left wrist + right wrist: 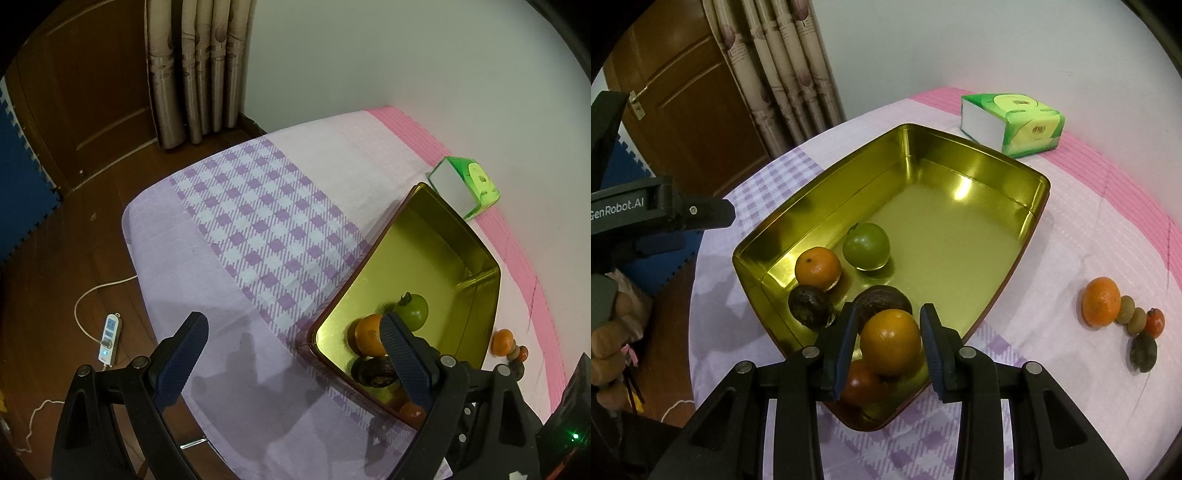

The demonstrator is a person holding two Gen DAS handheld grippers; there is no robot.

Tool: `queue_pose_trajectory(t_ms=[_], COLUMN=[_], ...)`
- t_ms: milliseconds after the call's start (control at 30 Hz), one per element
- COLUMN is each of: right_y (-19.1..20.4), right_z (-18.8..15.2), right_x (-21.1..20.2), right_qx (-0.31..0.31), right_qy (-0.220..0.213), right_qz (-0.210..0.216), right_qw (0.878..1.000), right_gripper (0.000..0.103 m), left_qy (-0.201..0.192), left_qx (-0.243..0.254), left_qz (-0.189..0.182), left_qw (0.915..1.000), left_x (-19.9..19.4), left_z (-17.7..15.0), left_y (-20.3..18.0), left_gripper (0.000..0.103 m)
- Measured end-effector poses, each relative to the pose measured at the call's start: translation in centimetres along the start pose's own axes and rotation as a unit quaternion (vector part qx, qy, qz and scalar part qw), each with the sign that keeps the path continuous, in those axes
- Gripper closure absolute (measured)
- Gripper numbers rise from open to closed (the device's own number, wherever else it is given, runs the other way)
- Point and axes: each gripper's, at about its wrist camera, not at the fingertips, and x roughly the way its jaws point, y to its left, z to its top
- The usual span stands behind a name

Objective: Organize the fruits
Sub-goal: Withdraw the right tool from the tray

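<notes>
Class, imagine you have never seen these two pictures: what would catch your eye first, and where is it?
The shiny gold tin in the middle of the checked tablecloth stands out first, with fruit gathered at its near end. Next, the right gripper sits over that end with an orange between its fingers. A short row of fruit lies on the cloth to the tin's right, and a green tissue box sits behind.

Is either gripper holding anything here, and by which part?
The right gripper brackets an orange at its sides above the gold tin; pad contact is unclear. The left gripper is open, empty.
</notes>
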Motion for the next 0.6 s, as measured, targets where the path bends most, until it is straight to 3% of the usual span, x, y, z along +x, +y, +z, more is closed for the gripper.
queue_pose_trajectory(t_ms=[267, 400, 567, 600], right_y=[-0.9, -3.5, -9.2, -10.6], right_z=[0.1, -0.1, -1.4, -1.8], right_x=[-1.4, -3.2, -5.1, -5.5], right_qx=[0.011, 0.038, 0.093, 0.108], right_qy=[-0.025, -0.054, -0.074, -0.075], right_qz=[0.002, -0.022, -0.078, -0.089], right_qw=[1.000, 0.998, 0.990, 0.987], right_gripper=[0.064, 0.050, 0.044, 0.037], left_qy=[-0.001, -0.006, -0.019, -0.022], left_qx=[0.003, 0.010, 0.031, 0.040], left_qz=[0.002, 0.007, 0.015, 0.016], left_qw=[1.0000, 0.9999, 0.9992, 0.9988], left_x=[-0.1, -0.2, -0.5, -0.6], left_z=[0.0, 0.0, -0.2, -0.3], left_y=[-0.1, -0.2, -1.1, -1.4], left_gripper=[0.011, 0.011, 0.011, 0.011])
